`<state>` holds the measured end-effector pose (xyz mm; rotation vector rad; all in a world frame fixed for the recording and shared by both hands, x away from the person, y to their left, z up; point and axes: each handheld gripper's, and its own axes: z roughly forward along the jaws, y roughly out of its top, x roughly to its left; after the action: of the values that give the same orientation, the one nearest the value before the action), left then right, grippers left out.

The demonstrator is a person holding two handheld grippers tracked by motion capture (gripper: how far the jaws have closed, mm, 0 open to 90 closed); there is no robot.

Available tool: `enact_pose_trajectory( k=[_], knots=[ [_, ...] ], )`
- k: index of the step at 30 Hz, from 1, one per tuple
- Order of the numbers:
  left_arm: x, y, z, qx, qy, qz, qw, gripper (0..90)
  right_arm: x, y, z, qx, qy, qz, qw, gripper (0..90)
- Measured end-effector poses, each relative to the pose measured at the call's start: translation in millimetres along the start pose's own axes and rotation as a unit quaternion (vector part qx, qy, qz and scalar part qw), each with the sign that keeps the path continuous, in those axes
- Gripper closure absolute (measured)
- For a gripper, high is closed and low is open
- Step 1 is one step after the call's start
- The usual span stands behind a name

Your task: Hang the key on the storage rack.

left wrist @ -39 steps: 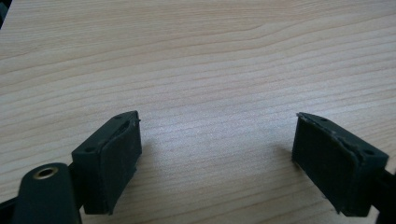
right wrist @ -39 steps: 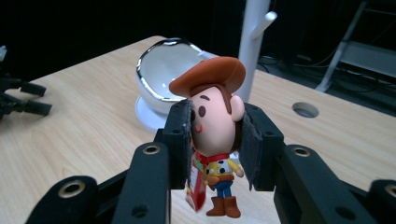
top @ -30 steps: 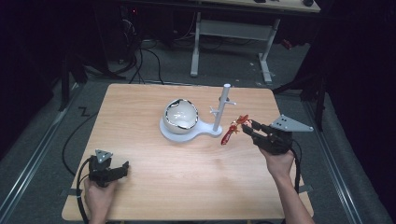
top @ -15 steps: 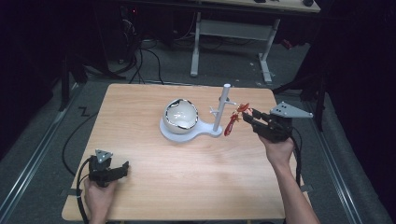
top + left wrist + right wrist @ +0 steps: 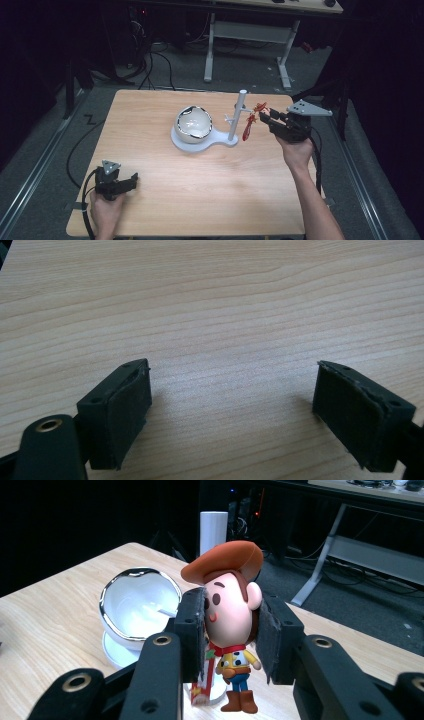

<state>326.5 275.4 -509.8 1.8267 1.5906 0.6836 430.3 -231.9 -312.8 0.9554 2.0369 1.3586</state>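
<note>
Carrying was the step in hand, as far as could be judged: the right gripper (image 5: 264, 118) was clamped on the head of a small cowboy figurine (image 5: 232, 630), its pads pressed against both cheeks, and a red tag (image 5: 247, 131) dangled from the toy below the jaws. Just ahead of those jaws rose the white post (image 5: 237, 115) of a stand, and beyond it, on the same white base, sat a white chrome-rimmed bowl (image 5: 193, 122). The next move probably called for bringing the figurine in toward the post's small pegs or over the bowl, keeping the loose tag from snagging, and letting go only once the toy was settled.

Well apart from all this, the left gripper (image 5: 235, 405) rested with its jaws wide apart and nothing between them but bare wood.

Underneath lay a pale wood-grain table (image 5: 200, 200). Around it the room was dark, with cables on a grey floor and the white legs of another desk (image 5: 250, 30) farther off.
</note>
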Motion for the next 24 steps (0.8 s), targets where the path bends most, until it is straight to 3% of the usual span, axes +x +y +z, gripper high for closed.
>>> enact_pose_trajectory(
  k=[13, 24],
  knots=[
    [-0.1, 0.0, 0.0, 0.000, 0.000, 0.000, 1.0000, 16.2, -4.7, 4.8, 14.2, 0.007, -0.006, 0.011, 0.9999, 66.3],
    [-0.2, 0.1, 0.1, 0.000, -0.001, 0.002, 1.0000, 16.2, -10.6, -6.0, 19.4, 0.018, -0.015, 0.024, 0.9994, 66.2]
  ],
)
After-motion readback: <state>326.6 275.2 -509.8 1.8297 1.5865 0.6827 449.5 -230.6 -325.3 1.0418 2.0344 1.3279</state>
